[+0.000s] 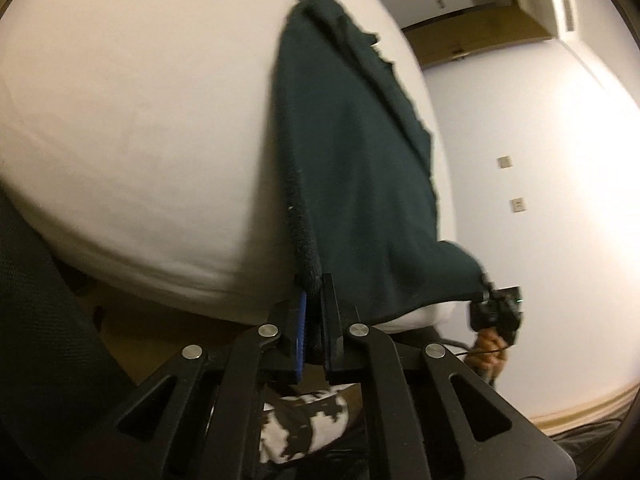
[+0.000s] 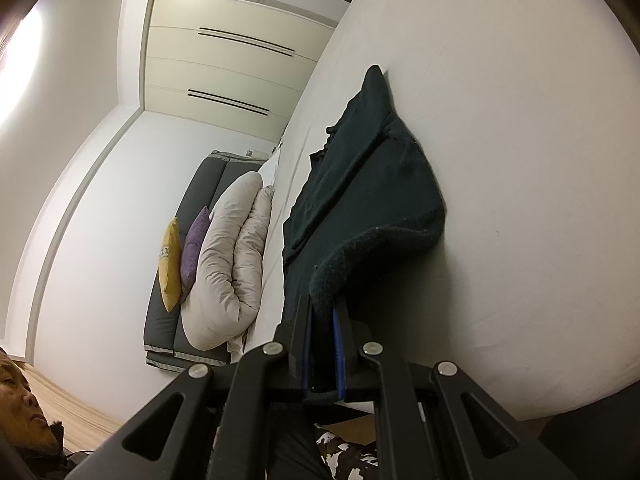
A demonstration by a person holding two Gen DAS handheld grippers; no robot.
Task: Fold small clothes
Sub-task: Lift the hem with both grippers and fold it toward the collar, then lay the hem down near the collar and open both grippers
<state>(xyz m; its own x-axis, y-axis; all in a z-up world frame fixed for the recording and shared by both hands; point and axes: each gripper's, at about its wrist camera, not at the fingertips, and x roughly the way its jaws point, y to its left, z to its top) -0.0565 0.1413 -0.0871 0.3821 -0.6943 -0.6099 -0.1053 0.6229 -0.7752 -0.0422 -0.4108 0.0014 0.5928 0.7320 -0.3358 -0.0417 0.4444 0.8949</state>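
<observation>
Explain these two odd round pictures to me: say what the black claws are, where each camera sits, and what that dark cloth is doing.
No robot here: a person carries two hand-held claws, each with a wide-angle camera looking along its fingers. One picture comes from the left claw, the other from the right claw. Across the white bed sheet lies a dark green fleecy garment. Each claw is shut on a near corner of it. In the left picture, the right claw appears at the garment's other corner, with the hand carrying it.

Close wrist views sharing dark garment [image 1: 352, 168]
</observation>
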